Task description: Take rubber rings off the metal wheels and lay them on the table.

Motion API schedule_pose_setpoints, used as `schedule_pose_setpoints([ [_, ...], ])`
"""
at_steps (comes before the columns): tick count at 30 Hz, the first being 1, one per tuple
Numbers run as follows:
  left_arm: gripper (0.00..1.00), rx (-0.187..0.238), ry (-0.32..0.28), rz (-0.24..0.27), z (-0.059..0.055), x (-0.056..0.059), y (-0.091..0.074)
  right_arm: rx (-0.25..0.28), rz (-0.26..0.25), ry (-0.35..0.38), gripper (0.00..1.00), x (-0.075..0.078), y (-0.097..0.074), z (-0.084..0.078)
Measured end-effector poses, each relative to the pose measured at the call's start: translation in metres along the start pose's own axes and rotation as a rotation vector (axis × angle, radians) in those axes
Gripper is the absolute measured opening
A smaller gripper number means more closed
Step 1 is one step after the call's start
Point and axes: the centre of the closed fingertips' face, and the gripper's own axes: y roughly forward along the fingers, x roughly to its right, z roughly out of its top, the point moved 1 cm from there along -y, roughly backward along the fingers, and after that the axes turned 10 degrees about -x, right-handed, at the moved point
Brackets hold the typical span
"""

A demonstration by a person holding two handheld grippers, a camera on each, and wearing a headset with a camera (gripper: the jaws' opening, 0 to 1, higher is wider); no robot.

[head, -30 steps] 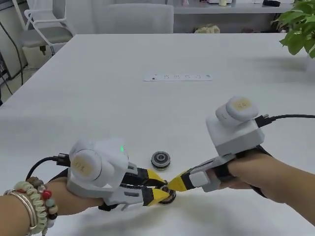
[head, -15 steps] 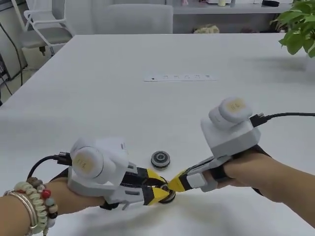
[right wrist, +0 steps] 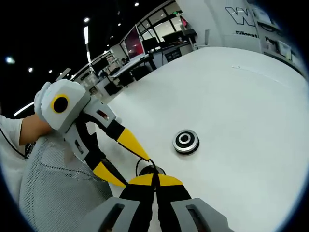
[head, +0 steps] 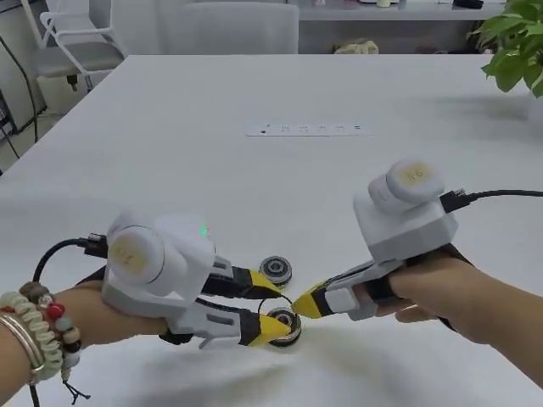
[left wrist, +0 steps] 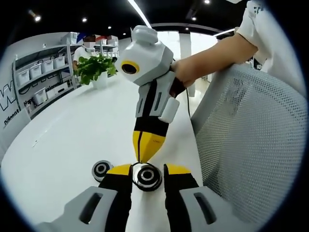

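1. Counter (head: 254, 93): plain white.
2. Left gripper (head: 282, 311) and right gripper (head: 301, 307): white bodies, with yellow-and-black fingers (head: 261, 332).
3. Near wheel (head: 288, 326) and far wheel (head: 276, 270): silver and dark.
4. Ring (right wrist: 138, 169): black.
5. Plant (head: 513, 51), far right: green.

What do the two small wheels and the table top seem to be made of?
The held wheel: likely metal, silvery glossy hub, with a dark outer band, perhaps rubber. The loose wheel: same look. The table: smooth matte white, maybe laminate; the look leaves it open.
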Motion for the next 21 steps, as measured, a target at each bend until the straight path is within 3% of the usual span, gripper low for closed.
schedule_pose_setpoints([
  [5,0.33,0.023,0.018,-0.008,0.015,0.004,-0.012,0.02,-0.013,0.004,0.0,0.002,-0.007,0.004],
  [8,0.44,0.015,0.029,-0.059,0.02,0.014,-0.02,0.039,-0.016,0.003,0.0,0.0,-0.012,0.008],
  [11,0.49,0.006,0.05,-0.073,0.024,0.019,-0.028,0.061,-0.024,-0.004,0.0,0.0,-0.018,0.013],
  [13,0.54,-0.008,0.034,-0.086,0.024,0.021,-0.033,0.069,-0.033,-0.014,0.0,-0.001,-0.02,0.014],
  [16,0.64,-0.007,0.012,-0.083,0.025,0.024,-0.041,0.072,-0.043,-0.033,0.0,-0.002,-0.023,0.015],
  [21,0.7,0.025,-0.013,-0.04,0.029,0.023,-0.061,0.078,-0.041,-0.047,0.0,-0.002,-0.024,0.018],
])
